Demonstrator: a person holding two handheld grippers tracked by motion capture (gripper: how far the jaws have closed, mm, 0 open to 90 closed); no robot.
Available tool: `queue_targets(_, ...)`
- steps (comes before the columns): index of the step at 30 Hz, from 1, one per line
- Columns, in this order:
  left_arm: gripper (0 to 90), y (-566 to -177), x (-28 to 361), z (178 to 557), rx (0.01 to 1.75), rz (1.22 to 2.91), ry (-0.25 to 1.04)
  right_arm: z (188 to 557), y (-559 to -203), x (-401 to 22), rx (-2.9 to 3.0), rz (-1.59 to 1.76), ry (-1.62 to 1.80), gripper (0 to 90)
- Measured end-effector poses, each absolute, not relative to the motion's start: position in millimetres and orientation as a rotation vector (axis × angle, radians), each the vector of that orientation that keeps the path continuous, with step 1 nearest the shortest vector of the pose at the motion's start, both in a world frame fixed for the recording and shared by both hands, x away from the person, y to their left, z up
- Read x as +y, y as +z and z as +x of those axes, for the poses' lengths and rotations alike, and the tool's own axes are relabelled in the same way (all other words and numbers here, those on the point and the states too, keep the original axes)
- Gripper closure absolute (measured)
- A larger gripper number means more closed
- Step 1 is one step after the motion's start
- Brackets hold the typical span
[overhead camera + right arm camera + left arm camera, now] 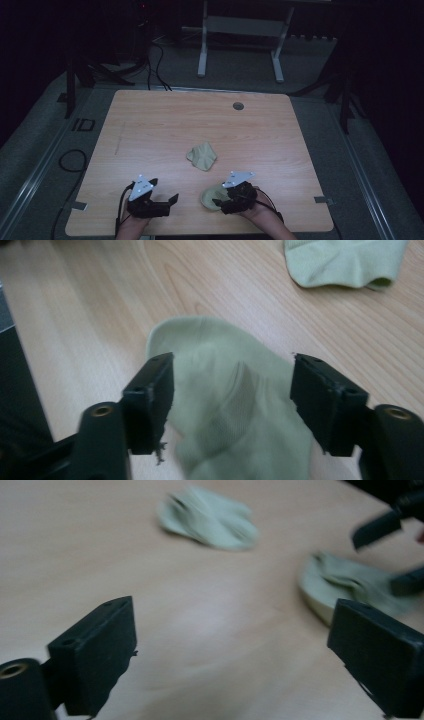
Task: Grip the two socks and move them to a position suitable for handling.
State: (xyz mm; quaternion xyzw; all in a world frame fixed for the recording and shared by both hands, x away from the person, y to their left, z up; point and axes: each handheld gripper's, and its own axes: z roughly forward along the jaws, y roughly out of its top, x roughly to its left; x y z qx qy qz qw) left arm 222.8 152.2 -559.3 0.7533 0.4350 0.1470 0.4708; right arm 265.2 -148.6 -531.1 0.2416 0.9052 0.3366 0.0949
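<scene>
Pale green sock (pixel 210 197) low and right of centre in the high view, flat on the table (pixel 165 125), lying between the wide-spread jaws of the right gripper (pixel 227 200), not pinched. Second sock (pixel 202 155), crumpled, near mid-frame, well apart. Left gripper (pixel 167 202) at lower left, jaws wide over bare wood, holding nothing. Left gripper view blurred
</scene>
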Motion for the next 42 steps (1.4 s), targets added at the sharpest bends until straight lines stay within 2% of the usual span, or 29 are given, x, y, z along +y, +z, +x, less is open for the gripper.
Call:
queue_targets(2, 8.1, -557.2, 134.8, 224.4, 1.025, 1.943, 0.292, 262.3, -531.0, -152.3, 2.691, 0.706, 0.983, 39.6)
queue_targets(4, 10.2, -556.7, 118.3, 223.0, 0.954, 2.017, 0.307, 260.3, -532.9, -155.6, 2.694, 0.702, 0.967, 41.1)
queue_targets(7, 13.1, -554.3, 99.6, 222.9, 0.87, 2.044, 0.287, 259.4, -535.8, -159.9, 2.703, 0.736, 0.965, 43.7)
queue_targets(9, 23.9, -550.7, 91.5, 222.8, 0.819, 2.042, 0.308, 257.9, -536.8, -161.0, 2.704, 0.746, 0.97, 45.7)
queue_targets(11, 43.5, -546.2, 82.5, 224.5, 0.748, 2.042, 0.31, 255.2, -537.3, -160.4, 2.707, 0.745, 0.974, 46.7)
queue_targets(12, 47.6, -545.3, 77.9, 225.6, 0.719, 2.048, 0.3, 254.0, -537.6, -159.4, 2.707, 0.74, 0.975, 47.8)
queue_targets(13, 57.1, -545.4, 73.2, 227.0, 0.679, 2.07, 0.293, 252.7, -538.0, -157.9, 2.713, 0.741, 0.972, 48.7)
queue_targets(21, 83.4, -565.0, 49.1, 238.0, 0.604, 2.268, 0.304, 253.9, -546.5, -149.3, 2.726, 0.723, 0.908, 53.9)
queue_targets(24, 86.7, -568.7, 50.9, 241.1, 0.612, 2.286, 0.304, 253.6, -551.7, -148.2, 2.74, 0.709, 0.875, 59.8)
queue_targets(28, 88.1, -569.8, 54.7, 244.3, 0.599, 2.285, 0.332, 252.6, -549.7, -149.1, 2.747, 0.711, 0.862, 78.0)
queue_targets(30, 89.0, -571.4, 56.8, 245.9, 0.592, 2.272, 0.342, 251.8, -548.0, -150.2, 2.752, 0.714, 0.879, 81.2)
queue_targets(42, 89.2, -571.9, 57.9, 247.0, 0.595, 2.266, 0.331, 247.2, -522.8, -181.4, 2.664, 0.779, 0.996, 82.3)
